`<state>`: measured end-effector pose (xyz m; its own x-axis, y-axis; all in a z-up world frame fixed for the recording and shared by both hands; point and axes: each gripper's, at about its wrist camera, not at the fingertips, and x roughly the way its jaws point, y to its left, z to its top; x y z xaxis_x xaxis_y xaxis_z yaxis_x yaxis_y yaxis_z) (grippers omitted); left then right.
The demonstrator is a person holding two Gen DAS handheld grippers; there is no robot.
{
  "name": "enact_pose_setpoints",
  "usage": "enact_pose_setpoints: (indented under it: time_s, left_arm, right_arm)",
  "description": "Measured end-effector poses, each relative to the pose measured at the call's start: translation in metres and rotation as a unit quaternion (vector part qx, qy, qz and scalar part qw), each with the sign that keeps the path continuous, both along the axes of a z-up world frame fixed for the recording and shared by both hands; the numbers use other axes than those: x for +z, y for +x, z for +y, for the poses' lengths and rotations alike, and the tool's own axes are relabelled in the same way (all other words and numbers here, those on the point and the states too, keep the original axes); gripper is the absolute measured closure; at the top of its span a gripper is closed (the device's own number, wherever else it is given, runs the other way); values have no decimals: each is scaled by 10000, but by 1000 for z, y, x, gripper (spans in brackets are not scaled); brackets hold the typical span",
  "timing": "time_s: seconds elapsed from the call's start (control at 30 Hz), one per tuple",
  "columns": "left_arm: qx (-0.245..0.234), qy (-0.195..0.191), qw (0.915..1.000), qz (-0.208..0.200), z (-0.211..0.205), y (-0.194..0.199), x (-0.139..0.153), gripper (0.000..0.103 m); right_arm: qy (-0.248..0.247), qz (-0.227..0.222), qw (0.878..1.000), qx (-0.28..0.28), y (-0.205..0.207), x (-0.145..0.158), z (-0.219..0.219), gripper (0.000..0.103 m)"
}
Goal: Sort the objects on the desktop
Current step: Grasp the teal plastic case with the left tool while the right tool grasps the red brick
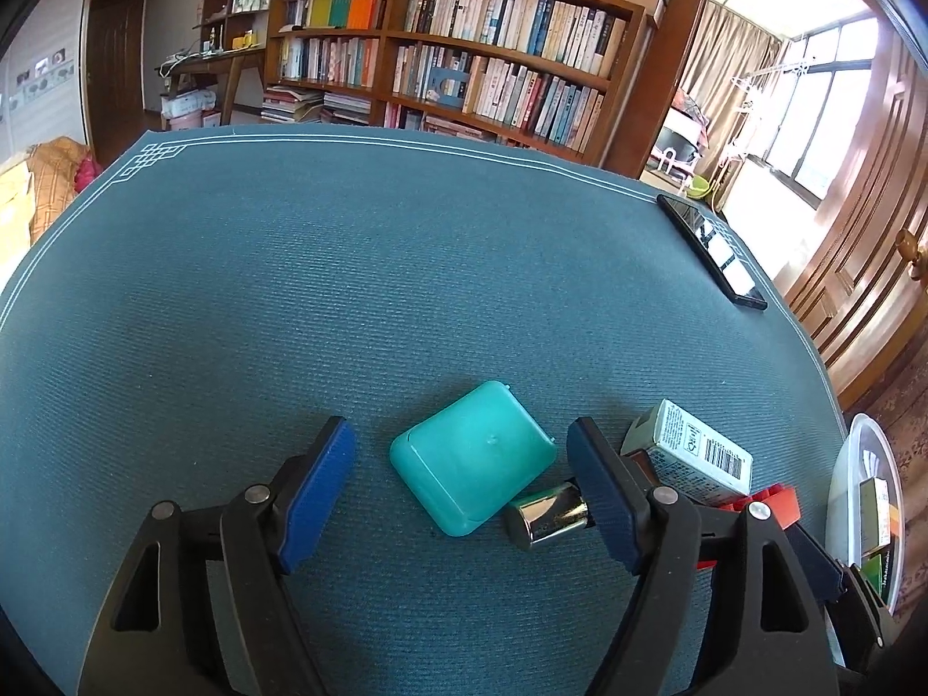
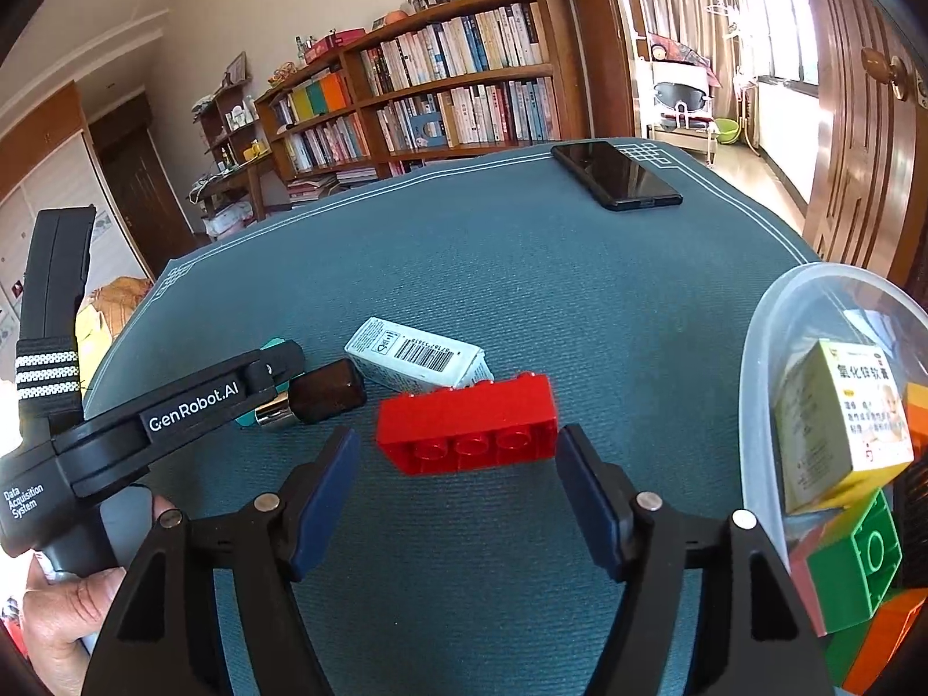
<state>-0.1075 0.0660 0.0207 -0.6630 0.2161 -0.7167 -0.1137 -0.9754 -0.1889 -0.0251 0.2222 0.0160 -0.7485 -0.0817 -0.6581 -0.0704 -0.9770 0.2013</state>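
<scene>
Room beyond the table: a wide wooden bookcase (image 1: pixel 458 52) packed with books stands against the pale back wall (image 2: pixel 243 6). A dark door (image 1: pixel 113 64) lies left; beige curtains (image 1: pixel 731 58) and bright sunlit windows (image 1: pixel 823 110) lie right.

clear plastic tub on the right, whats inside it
In the clear plastic tub: a yellow-and-white medicine box, a green building block and orange pieces below. Its bottom and far side are out of frame or covered.
</scene>
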Motion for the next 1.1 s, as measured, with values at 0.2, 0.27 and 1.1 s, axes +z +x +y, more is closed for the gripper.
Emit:
enact_pose_setpoints:
  time_s: [0.2, 0.27, 1.1]
  left_arm:
    - [-10, -41, 10000, 61, 0, -1, 0, 23]
    - [-9, -49, 10000, 67, -1, -1, 0, 23]
    - [65, -301, 9994, -174, -23, -5, 3, 41]
  right_arm:
    - [-49, -67, 10000, 14, -4, -4, -1, 29]
    - [-80, -96, 9999, 6, -4, -5, -1, 29]
    - [111, -276, 9995, -57, -16, -7, -6, 29]
